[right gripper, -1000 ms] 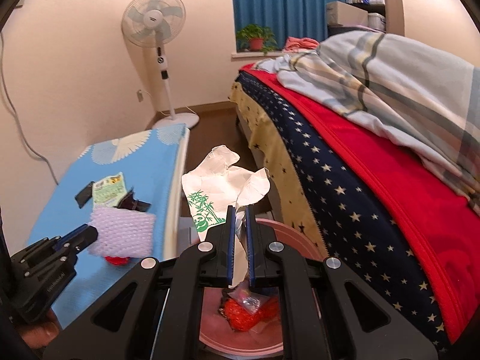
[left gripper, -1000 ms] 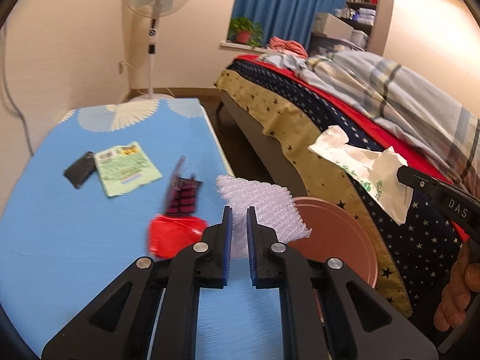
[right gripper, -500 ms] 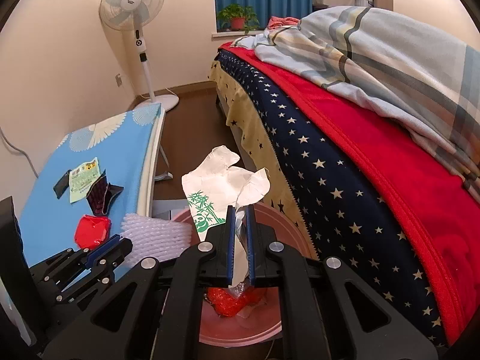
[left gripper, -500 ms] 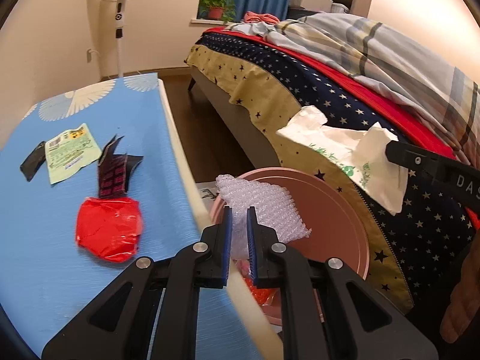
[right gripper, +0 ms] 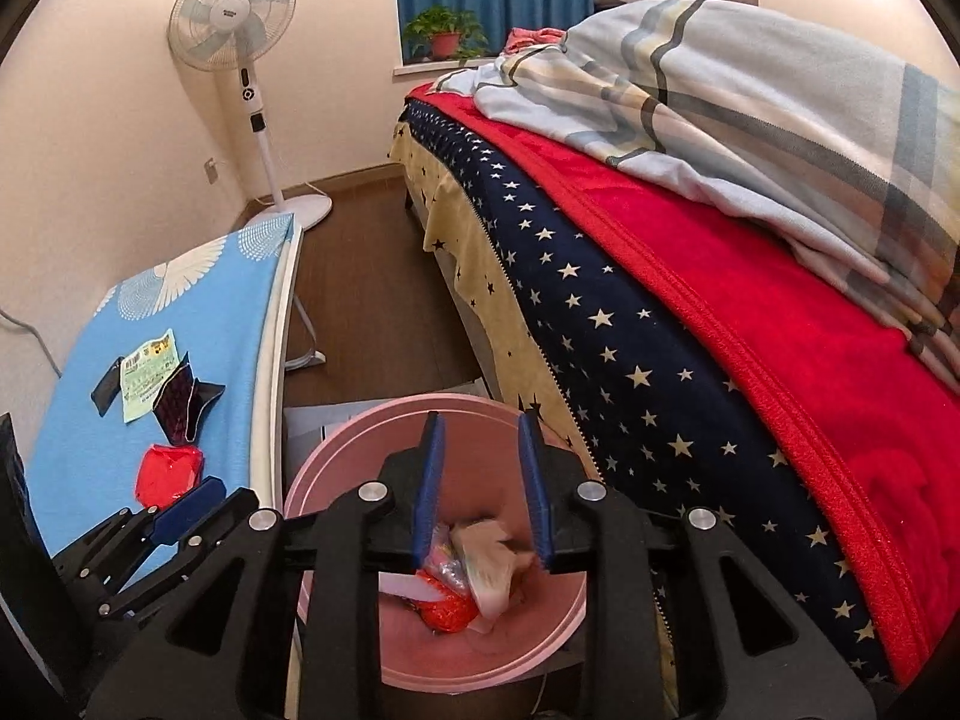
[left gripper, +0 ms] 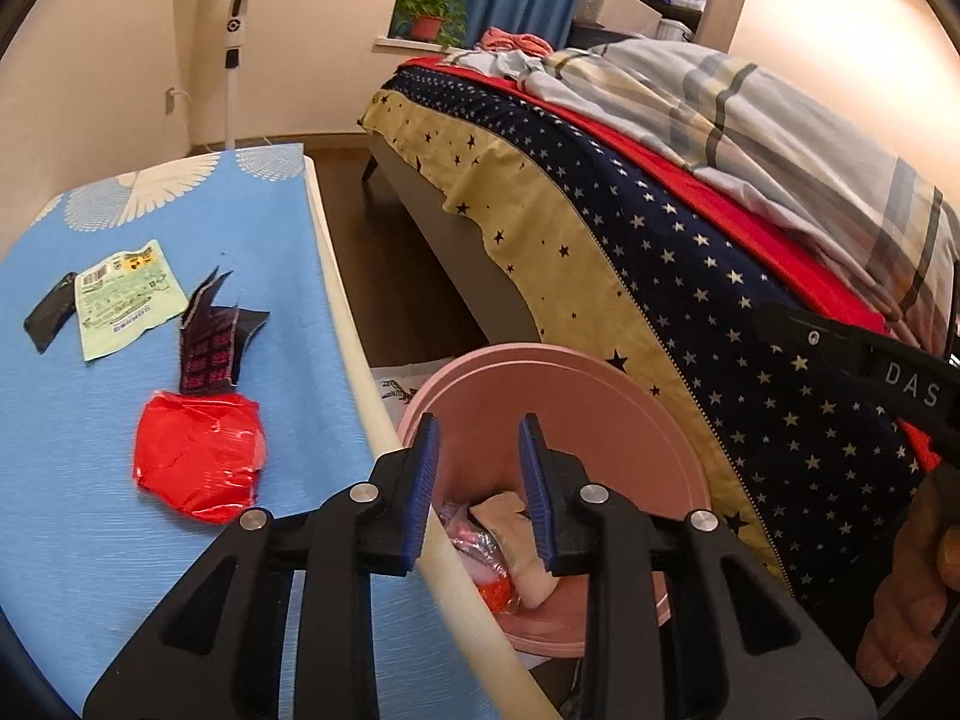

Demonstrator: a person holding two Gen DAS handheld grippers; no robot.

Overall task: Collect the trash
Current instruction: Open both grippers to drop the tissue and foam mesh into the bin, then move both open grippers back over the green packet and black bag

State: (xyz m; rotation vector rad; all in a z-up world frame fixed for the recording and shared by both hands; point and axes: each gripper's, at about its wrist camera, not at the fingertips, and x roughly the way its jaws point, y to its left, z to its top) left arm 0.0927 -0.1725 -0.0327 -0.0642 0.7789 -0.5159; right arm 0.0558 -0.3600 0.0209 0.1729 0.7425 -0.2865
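Both hand-held grippers, left hand-held gripper point(left gripper: 477, 483) and right hand-held gripper point(right gripper: 480, 489), are opening empty over your round pink plastic bin point(right gripper: 372, 432); next, reach for the crumpled red foil wrapper point(left gripper: 198, 462) on the blue-covered surface point(left gripper: 90, 570)

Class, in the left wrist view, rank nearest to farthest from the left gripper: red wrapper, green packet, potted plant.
From the left gripper, jaws opening, nothing between:
1. red wrapper, left, on the table
2. green packet, farther up the table
3. potted plant, on the far windowsill

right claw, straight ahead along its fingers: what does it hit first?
Probably the trash pile inside the round pink bin: the right claw, jaws opening and empty, points down into it. Depth is uncertain.
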